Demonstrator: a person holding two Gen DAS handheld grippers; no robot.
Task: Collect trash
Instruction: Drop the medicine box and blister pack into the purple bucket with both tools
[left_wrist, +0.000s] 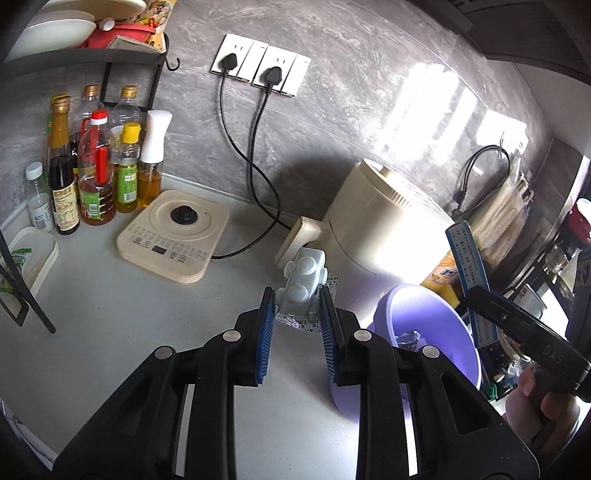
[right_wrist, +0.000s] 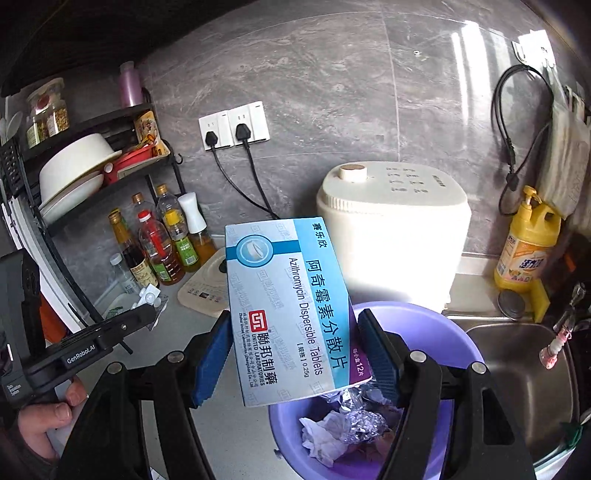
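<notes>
Blue-padded fingers of the right gripper (right_wrist: 295, 354) fill the lower centre of the right wrist view, closed on the long edges of an azithromycin tablet box (right_wrist: 288, 314) and holding it upright at a slight tilt directly above a lilac plastic bin (right_wrist: 458, 339), evidently so that it will fall straight in on release. Crumpled tissue (right_wrist: 321, 435) and creased foil (right_wrist: 362, 421) already lie at the bottom of the bin, which stands on the pale countertop (left_wrist: 110, 332) just beside the steel sink (right_wrist: 524, 369) at lower right. In the left wrist view, the left gripper (left_wrist: 297, 299) at lower centre has its pads pressed against both sides of a small pale-grey knobbly plastic piece (left_wrist: 303, 284), apparently lifting it clear of a silver blister sheet (left_wrist: 295, 319) that lies flat on the counter beneath. The lilac bin sits at lower right of that frame, near this gripper, so the second piece of rubbish looks set to follow the box. A cream rice cooker (right_wrist: 391, 236) stands behind the bin against the grey wall, with an induction hob base (left_wrist: 173, 236) and a cluster of oil bottles (left_wrist: 99, 170) toward the left, all untouched kitchen fixtures.
</notes>
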